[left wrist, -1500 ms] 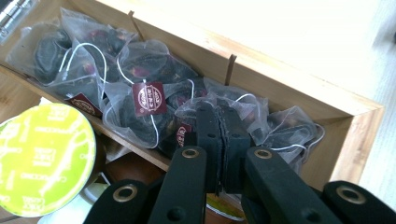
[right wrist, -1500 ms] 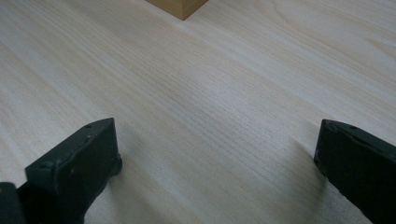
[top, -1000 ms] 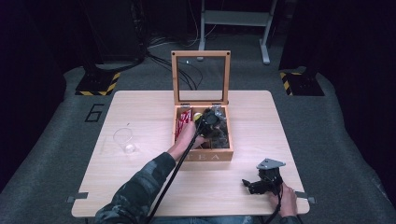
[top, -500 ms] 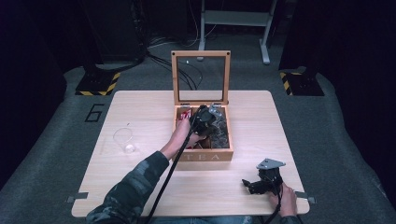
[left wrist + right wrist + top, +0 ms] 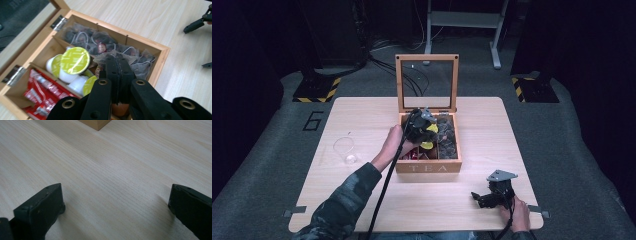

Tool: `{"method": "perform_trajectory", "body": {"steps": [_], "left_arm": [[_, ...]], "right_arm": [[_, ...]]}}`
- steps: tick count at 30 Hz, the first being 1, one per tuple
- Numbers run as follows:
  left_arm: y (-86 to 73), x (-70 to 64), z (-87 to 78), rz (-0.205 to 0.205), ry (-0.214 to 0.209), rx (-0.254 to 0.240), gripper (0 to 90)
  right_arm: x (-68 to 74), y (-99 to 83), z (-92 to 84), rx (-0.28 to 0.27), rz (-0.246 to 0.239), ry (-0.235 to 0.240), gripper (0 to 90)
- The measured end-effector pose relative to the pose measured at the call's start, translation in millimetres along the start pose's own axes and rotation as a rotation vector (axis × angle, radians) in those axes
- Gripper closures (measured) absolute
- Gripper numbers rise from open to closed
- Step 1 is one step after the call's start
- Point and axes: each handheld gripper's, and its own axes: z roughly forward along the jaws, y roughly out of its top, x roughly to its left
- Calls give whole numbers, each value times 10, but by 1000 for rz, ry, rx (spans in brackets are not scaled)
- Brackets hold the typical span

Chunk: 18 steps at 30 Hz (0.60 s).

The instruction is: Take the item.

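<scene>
My left gripper [image 5: 117,64] hovers over the open wooden tea box [image 5: 160,50], its jaws shut on the top of a mesh tea bag [image 5: 100,58] whose brown tag hangs beside the fingers. In the high view the left gripper [image 5: 428,134] is above the box's middle compartment. Beneath it lie white pods with yellow-green lids [image 5: 75,60], red sachets [image 5: 42,87] and dark tea bags [image 5: 82,37]. My right gripper [image 5: 479,197] rests on the table near the front right edge. Its jaws stand wide open on bare wood [image 5: 116,195].
The tea box [image 5: 428,167] sits mid-table with its glass-paned lid [image 5: 427,57] standing upright at the back. A clear glass [image 5: 344,150] stands at the table's left. A corner of the box [image 5: 96,123] is at the top of the right gripper view.
The left gripper has risen and drifted a little left over the box, jaws shut throughout. The right gripper has stayed in place.
</scene>
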Motion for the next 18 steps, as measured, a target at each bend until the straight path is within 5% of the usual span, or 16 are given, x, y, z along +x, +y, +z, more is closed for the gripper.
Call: {"method": "perform_trajectory", "body": {"steps": [18], "left_arm": [[-250,221,-453,-46,62,-38,895]], "right_arm": [[1,1,1,0,1,-1,0]]}}
